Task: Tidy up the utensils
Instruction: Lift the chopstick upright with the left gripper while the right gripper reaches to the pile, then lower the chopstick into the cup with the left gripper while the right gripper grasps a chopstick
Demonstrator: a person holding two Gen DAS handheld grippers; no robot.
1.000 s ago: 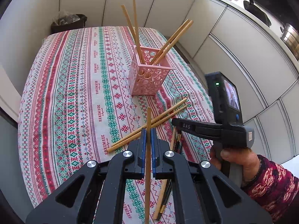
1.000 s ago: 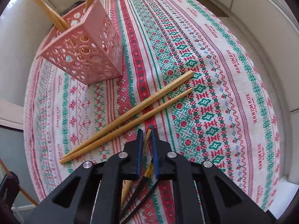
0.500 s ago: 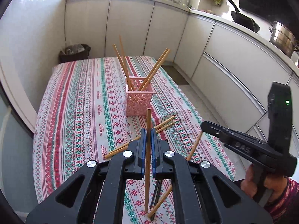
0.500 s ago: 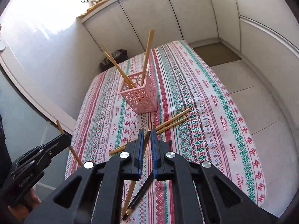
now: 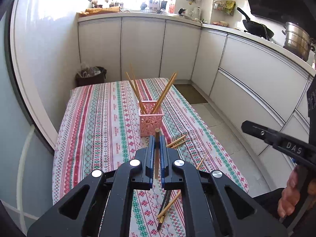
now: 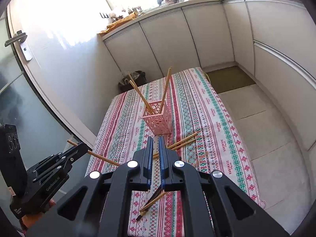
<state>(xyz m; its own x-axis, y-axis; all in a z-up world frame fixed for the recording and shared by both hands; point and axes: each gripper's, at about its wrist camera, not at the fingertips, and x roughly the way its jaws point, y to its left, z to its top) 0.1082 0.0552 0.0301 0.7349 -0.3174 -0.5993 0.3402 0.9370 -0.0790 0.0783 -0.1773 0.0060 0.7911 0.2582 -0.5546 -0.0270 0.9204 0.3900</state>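
A pink perforated holder stands on the striped tablecloth with several wooden chopsticks upright in it; it also shows in the right wrist view. My left gripper is shut on a wooden chopstick, held high above the near end of the table; the chopstick also shows in the right wrist view. My right gripper is nearly shut and empty, raised above the table. Two chopsticks lie near the holder. A wooden and a dark chopstick lie at the near edge.
The table has a red, green and white cloth. White cabinets line the back and right. A dark bin stands behind the table. Tiled floor lies to the right. A door with a handle is at left.
Both grippers have risen and pulled back from the table. The left still holds its chopstick. The right has come away empty from the chopsticks at the near edge.
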